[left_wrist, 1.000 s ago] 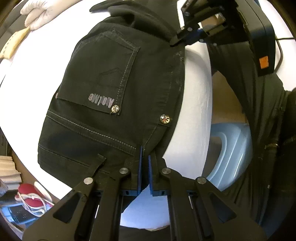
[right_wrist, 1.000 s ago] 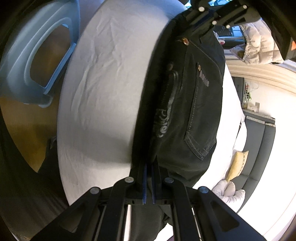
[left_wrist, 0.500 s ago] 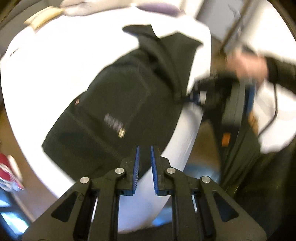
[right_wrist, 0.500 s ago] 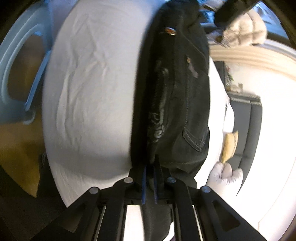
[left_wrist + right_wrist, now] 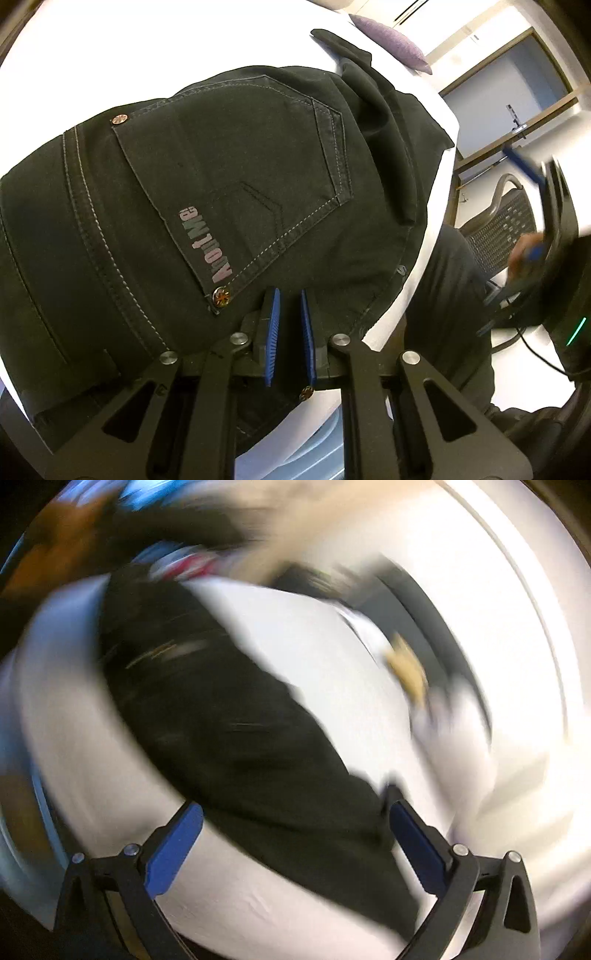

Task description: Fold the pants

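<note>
Black pants (image 5: 229, 206) lie folded on a round white worktop (image 5: 439, 206), filling most of the left wrist view, where the picture is sharp: a back pocket (image 5: 236, 177) with pale stitching, a lettered patch (image 5: 207, 245) and a metal rivet (image 5: 221, 295) read clearly. That view also takes in a purple cushion (image 5: 391, 40) at the upper edge, a mesh chair (image 5: 502, 225) at right, and the right tongs (image 5: 532, 236) as a dark smear at the far right edge. The left tongs (image 5: 288, 299) sit low in the centre of the frame, blue pads (image 5: 273, 325) drawn nearly together with a slim gap between them; nothing is seen pinched there, and the dark cloth lies just behind the tips.

The right wrist view is heavily motion-blurred and gives no stitching or lettering. It shows instead the pants (image 5: 229, 709) as a whole dark band, long axis running from upper left of the frame down to lower right, across the pale worktop (image 5: 332, 657). The right tongs (image 5: 295, 834) are spreading apart, blue pads (image 5: 173, 845) wide at the bottom corners, the cloth's lower end lying between them without either pad pressing on it. A tan object (image 5: 406, 672) and a white blurred shape at right are too smeared to identify.
</note>
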Demonstrator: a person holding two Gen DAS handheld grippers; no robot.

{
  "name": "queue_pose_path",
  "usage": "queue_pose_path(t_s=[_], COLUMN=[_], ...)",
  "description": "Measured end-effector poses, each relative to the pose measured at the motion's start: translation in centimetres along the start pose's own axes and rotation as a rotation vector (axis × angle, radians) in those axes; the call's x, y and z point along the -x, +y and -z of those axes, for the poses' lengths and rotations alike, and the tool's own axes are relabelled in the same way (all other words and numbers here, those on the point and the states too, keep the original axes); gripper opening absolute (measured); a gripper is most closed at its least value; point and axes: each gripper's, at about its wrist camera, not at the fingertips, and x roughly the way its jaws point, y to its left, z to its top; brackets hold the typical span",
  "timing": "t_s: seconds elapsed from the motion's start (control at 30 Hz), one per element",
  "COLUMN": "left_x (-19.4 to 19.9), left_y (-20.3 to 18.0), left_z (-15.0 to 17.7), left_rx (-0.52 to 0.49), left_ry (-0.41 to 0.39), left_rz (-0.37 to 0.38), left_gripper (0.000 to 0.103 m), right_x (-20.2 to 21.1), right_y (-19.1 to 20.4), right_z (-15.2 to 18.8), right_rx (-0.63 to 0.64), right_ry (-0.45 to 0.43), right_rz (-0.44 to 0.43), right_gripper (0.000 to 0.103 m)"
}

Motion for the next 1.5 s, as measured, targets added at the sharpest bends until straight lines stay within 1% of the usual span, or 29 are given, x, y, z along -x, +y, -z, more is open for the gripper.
queue_pose_path(t_s=[0.03,0.07,0.1,0.13,0.17,0.2,0.23,0.27,0.3,0.33,0.4,0.43,0.57,0.67,0.73,0.83,0.9,0.97,1.03,1.1,1.17,1.2,1.23,1.27,1.33,1.43,1.5], left_x=[-0.1,-0.2,-0.4,-0.6,-0.9,-0.9,-1.2,-1.2,-1.2,-1.3,-1.2,-1.0,-0.9,-0.7,-0.6,-0.8,-0.9,-0.9,-0.9,-1.0,-1.0,-1.0,-1.0,-0.9,-1.0,-1.0,-1.0], left_y=[-0.3,-0.5,-0.8,-1.0,-1.2,-1.2,-1.0,-0.9,-0.9,-0.9,-1.0,-0.9,-0.7,-0.2,-0.2,-0.5,-0.6,-0.4,-0.3,-0.3,-0.3,-0.3,-0.4,-0.4,-0.4,-0.5,-0.5], left_z=[0.0,0.0,-0.2,-0.4,-0.4,-0.2,-0.1,-0.3,-0.4,-0.3,-0.2,0.0,0.1,0.4,0.5,0.5,0.4,0.4,0.4,0.4,0.4,0.4,0.4,0.3,0.3,0.2,0.2], left_rx=[-0.004,-0.008,-0.006,0.0,0.006,0.013,0.019,0.024,0.027,0.028,0.018,0.014,0.029,0.04,0.032,0.017,0.028,0.04,0.043,0.043,0.041,0.039,0.038,0.039,0.042,0.039,0.038], left_ry=[0.0,0.002,0.004,0.006,0.008,0.008,0.009,0.008,0.007,0.006,0.001,-0.001,-0.006,-0.003,0.001,0.005,0.005,0.004,0.005,0.007,0.009,0.009,0.009,0.009,0.009,0.013,0.016], left_rz=[-0.014,-0.031,-0.04,-0.046,-0.048,-0.048,-0.048,-0.05,-0.054,-0.059,-0.078,-0.084,-0.07,-0.056,-0.064,-0.087,-0.086,-0.078,-0.075,-0.076,-0.08,-0.082,-0.084,-0.084,-0.083,-0.088,-0.093], left_gripper=[0.012,0.012,0.012,0.012,0.012,0.012,0.012,0.011,0.012,0.011,0.011,0.012,0.011,0.011,0.011,0.011,0.011,0.011,0.011,0.011,0.011,0.011,0.011,0.011,0.011,0.011,0.011], right_x=[-0.5,-1.1,-1.8,-2.8,-4.3,-5.5,-6.8,-8.4,-9.7,-11.5,-15.2,-17.0,-23.1,-26.2,-27.7,-30.2,-31.6,-32.6,-33.1,-33.5,-33.7,-33.9,-33.9,-34.1,-34.6,-34.8,-34.0], right_y=[-4.1,-7.0,-10.0,-13.5,-17.1,-19.3,-21.5,-23.6,-24.8,-26.1,-28.1,-28.9,-31.6,-32.2,-32.4,-32.4,-32.2,-31.8,-31.4,-31.0,-30.9,-30.9,-30.9,-31.0,-31.0,-31.1,-31.4], right_z=[0.1,0.5,1.1,2.0,3.3,4.2,4.9,5.5,5.5,5.7,6.4,6.6,8.3,8.9,9.1,9.7,10.3,10.7,11.3,11.7,11.6,11.6,11.6,11.6,11.7,12.2,12.8], right_rx=[-0.206,-0.348,-0.497,-0.672,-0.851,-0.951,-1.034,-1.091,-1.112,-1.136,-1.221,-1.263,-1.423,-1.474,-1.49,-1.504,-1.517,-1.522,-1.539,-1.548,-1.531,-1.526,-1.52,-1.518,-1.518,-1.543,-1.586], right_ry=[0.03,0.046,0.057,0.067,0.081,0.092,0.098,0.098,0.106,0.127,0.157,0.16,0.201,0.224,0.243,0.3,0.315,0.357,0.362,0.34,0.313,0.304,0.283,0.274,0.262,0.238,0.197], right_rz=[-0.026,-0.05,-0.079,-0.117,-0.161,-0.177,-0.173,-0.148,-0.135,-0.144,-0.232,-0.278,-0.316,-0.328,-0.331,-0.335,-0.359,-0.373,-0.398,-0.438,-0.459,-0.469,-0.487,-0.493,-0.499,-0.491,-0.464], right_gripper=[0.102,0.102,0.094,0.084,0.079,0.071,0.066,0.065,0.065,0.065,0.064,0.059,0.058,0.058,0.058,0.058,0.058,0.057,0.05,0.046,0.04,0.033,0.03,0.029,0.014,0.006,0.005])
